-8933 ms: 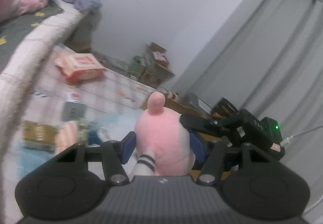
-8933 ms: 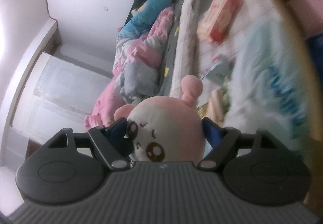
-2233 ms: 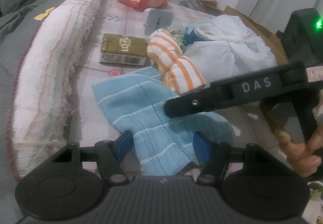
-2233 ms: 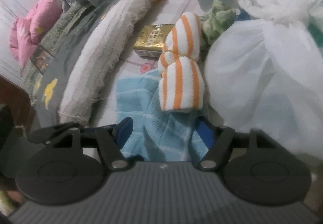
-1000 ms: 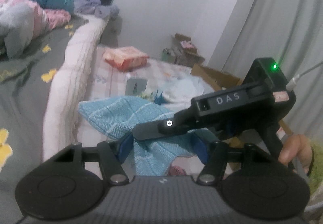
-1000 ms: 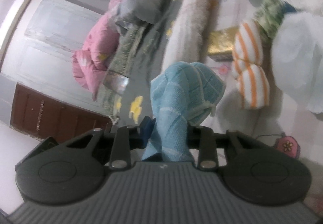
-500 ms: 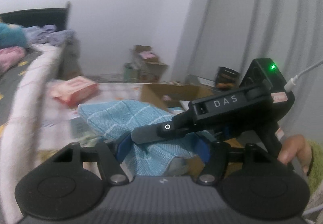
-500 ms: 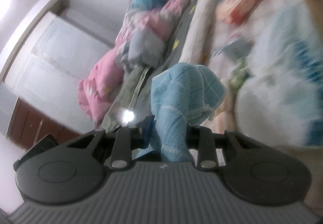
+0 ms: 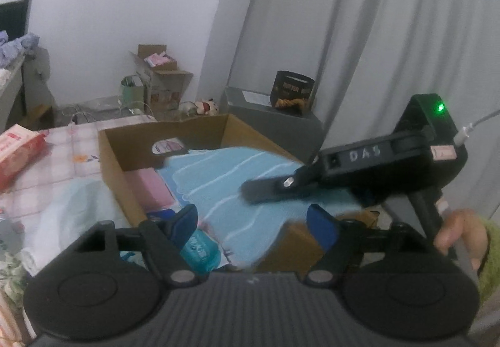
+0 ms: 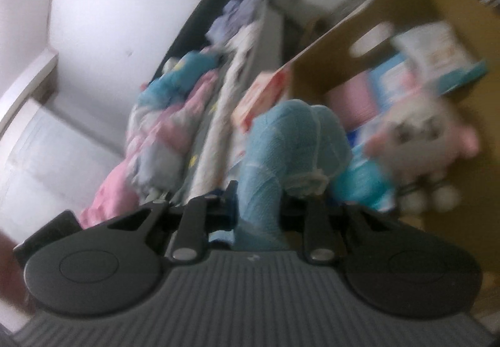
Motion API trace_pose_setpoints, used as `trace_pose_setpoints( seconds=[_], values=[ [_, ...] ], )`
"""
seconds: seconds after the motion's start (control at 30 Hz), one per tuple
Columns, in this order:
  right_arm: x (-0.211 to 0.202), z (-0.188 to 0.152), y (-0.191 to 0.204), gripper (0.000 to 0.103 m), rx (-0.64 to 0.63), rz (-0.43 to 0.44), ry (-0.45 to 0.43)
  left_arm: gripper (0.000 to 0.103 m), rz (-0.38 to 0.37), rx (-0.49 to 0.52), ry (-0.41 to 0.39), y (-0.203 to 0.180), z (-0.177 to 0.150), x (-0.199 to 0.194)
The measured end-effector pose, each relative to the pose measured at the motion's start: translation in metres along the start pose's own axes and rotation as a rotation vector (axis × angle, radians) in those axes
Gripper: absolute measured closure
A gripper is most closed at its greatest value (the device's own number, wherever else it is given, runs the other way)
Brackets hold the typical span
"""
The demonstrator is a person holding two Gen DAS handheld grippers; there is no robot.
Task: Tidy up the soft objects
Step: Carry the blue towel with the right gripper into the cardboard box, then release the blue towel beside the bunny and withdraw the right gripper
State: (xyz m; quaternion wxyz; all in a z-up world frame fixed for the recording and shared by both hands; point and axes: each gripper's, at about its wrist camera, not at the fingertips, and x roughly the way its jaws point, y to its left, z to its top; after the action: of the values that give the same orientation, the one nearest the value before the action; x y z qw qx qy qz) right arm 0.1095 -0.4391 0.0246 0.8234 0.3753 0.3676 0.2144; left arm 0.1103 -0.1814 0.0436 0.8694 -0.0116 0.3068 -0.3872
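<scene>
Blue towel carried over the cardboard box

The blue towel [image 9: 237,181] is held above the open cardboard box [image 9: 109,165], presumably for dropping in: the right gripper [image 10: 259,209] is pinched tight on it, angled downward, while the left gripper [image 9: 251,223], jaws just widened, is spread apart without touching the cloth.

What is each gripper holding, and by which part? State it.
The right gripper pinches a bunched fold of the blue towel. The left gripper, whose fingers have just been opening, holds nothing.

"DAS" in pale letters along the black arm of the right gripper [image 9: 275,187]; print on the dark container [image 9: 293,93] behind too blurred to read.
</scene>
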Motion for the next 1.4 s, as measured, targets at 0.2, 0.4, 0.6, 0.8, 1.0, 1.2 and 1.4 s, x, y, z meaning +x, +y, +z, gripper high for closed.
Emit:
trace_pose_setpoints(
  seconds=[0.2,0.4,0.6,0.8,1.0,1.2,1.4],
  values=[
    [-0.021,0.03,-0.041,0.083,-0.027,-0.167,-0.079,0.025,0.037,-0.042,0.017,0.016,-0.006,0.001],
    [-0.004,0.053,-0.059,0.083,-0.252,-0.489,-0.05,0.025,0.096,-0.076,0.015,0.037,-0.011,-0.018],
    [0.039,0.044,-0.065,0.081,-0.536,-0.777,0.11,0.025,0.129,-0.115,0.012,0.05,-0.016,-0.028],
    [0.058,0.035,-0.069,0.068,-0.627,-0.865,0.157,0.025,0.138,-0.127,0.012,0.054,-0.021,-0.032],
    [0.024,0.037,-0.037,0.058,-0.618,-0.839,0.008,0.025,0.15,-0.141,0.003,0.058,-0.026,-0.04],
    [0.019,0.045,-0.042,0.058,-0.466,-0.734,0.019,0.025,0.18,-0.157,-0.005,0.061,-0.035,-0.055],
    [0.045,0.047,-0.068,0.058,-0.387,-0.737,0.077,0.025,0.236,-0.196,-0.018,0.069,-0.047,-0.079]
  ],
)
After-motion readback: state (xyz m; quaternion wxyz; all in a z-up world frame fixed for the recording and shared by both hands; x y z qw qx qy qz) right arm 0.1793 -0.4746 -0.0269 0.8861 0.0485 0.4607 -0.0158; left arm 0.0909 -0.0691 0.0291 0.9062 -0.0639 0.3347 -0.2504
